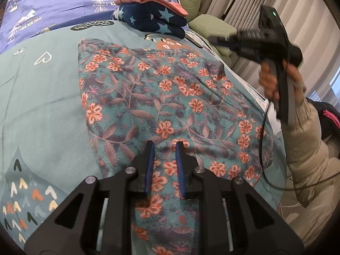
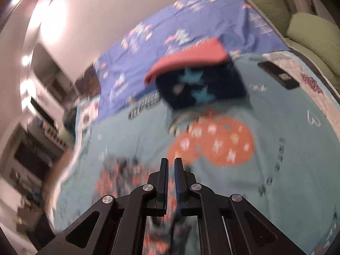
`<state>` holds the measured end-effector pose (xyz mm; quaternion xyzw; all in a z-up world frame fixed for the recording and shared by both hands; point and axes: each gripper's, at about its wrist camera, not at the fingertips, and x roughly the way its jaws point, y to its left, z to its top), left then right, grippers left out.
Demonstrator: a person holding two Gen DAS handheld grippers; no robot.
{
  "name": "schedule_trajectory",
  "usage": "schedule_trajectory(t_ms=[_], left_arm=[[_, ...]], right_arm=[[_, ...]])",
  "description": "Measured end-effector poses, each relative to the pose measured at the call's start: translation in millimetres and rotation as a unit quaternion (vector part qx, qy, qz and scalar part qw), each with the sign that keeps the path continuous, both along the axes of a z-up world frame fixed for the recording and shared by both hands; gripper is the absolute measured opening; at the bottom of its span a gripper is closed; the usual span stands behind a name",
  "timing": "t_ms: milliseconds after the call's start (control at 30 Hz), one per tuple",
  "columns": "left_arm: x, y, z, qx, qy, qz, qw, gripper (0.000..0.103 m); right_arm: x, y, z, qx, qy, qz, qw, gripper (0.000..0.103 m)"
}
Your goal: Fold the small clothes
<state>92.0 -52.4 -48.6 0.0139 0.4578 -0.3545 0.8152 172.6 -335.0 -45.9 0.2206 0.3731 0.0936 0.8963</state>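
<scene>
A teal floral garment (image 1: 161, 106) with orange flowers lies spread on the bed. My left gripper (image 1: 164, 146) hovers over its near part, fingers a little apart and holding nothing. The right gripper (image 1: 218, 39) shows in the left wrist view, held up in the air at the right, blurred. In the right wrist view my right gripper (image 2: 171, 162) has its fingers nearly closed with a narrow gap, empty, above the bed. The floral garment (image 2: 119, 176) appears blurred at lower left there.
A folded stack, a pink piece (image 1: 148, 1) on a navy star-print piece (image 1: 153, 20), sits at the far side of the teal bedspread (image 1: 42, 106). Green cushions (image 1: 212, 29) and curtains lie at the right. A dark phone-like object (image 2: 278, 74) lies on the bed.
</scene>
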Motion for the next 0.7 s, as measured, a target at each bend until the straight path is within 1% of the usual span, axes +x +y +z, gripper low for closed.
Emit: schedule_trajectory(t_ms=[67,100,133,167,200,233,267,300,333,367,400,433,467,533,567,633,667,700], left_arm=[[-1,2,4,0.001,-0.002,0.005,1.0000,0.023],[-1,3,7,0.002,-0.007,0.010,0.9999,0.023],[-1,5,9,0.004,-0.013,0.016,0.9998,0.026],[0,8,10,0.007,-0.019,0.023,0.9995,0.028],[3,11,7,0.011,-0.018,0.030,0.9993,0.028],[5,14,4,0.015,-0.014,0.034,0.9992,0.028],[8,18,0,0.019,-0.008,0.043,0.9989,0.028],[8,20,-1,0.013,-0.006,0.047,0.9988,0.028],[6,23,1,0.008,-0.009,0.051,0.9986,0.028],[2,24,4,0.010,-0.013,0.054,0.9984,0.028],[-3,26,8,0.011,-0.021,0.056,0.9982,0.028],[-8,29,12,0.012,-0.031,0.055,0.9979,0.029],[-12,32,15,0.014,-0.037,0.055,0.9977,0.033],[-19,40,19,0.023,-0.050,0.064,0.9964,0.041],[-20,44,20,0.026,-0.054,0.070,0.9957,0.043],[-23,53,18,0.027,-0.047,0.081,0.9952,0.044],[-24,56,17,0.025,-0.040,0.084,0.9953,0.048],[-24,60,14,0.020,-0.031,0.088,0.9954,0.050]], right_arm=[[-15,16,-3,-0.023,0.004,0.027,0.999,0.007],[-23,28,-2,-0.030,-0.001,0.053,0.998,0.008],[-33,40,-2,-0.029,-0.008,0.086,0.996,0.008],[-43,44,-1,-0.027,-0.012,0.106,0.994,0.008],[-49,53,-3,-0.025,-0.014,0.129,0.991,0.011],[-54,63,-8,-0.041,-0.004,0.142,0.989,0.012],[-53,69,-16,-0.068,0.011,0.135,0.988,0.012],[-51,70,-26,-0.108,0.034,0.113,0.987,0.011],[-48,66,-35,-0.133,0.051,0.087,0.986,0.008],[-47,60,-38,-0.129,0.057,0.073,0.987,0.007],[-50,51,-37,-0.093,0.058,0.061,0.992,0.008],[-55,45,-33,-0.076,0.055,0.052,0.994,0.011],[-66,44,-25,-0.072,0.040,0.045,0.996,0.011],[-85,47,-12,-0.083,0.018,0.053,0.995,0.011],[-92,51,-9,-0.087,0.015,0.058,0.994,0.012],[-108,59,-4,-0.100,0.016,0.067,0.993,0.014],[-115,62,-3,-0.105,0.017,0.069,0.992,0.019],[-123,63,-4,-0.105,0.018,0.070,0.992,0.026]])
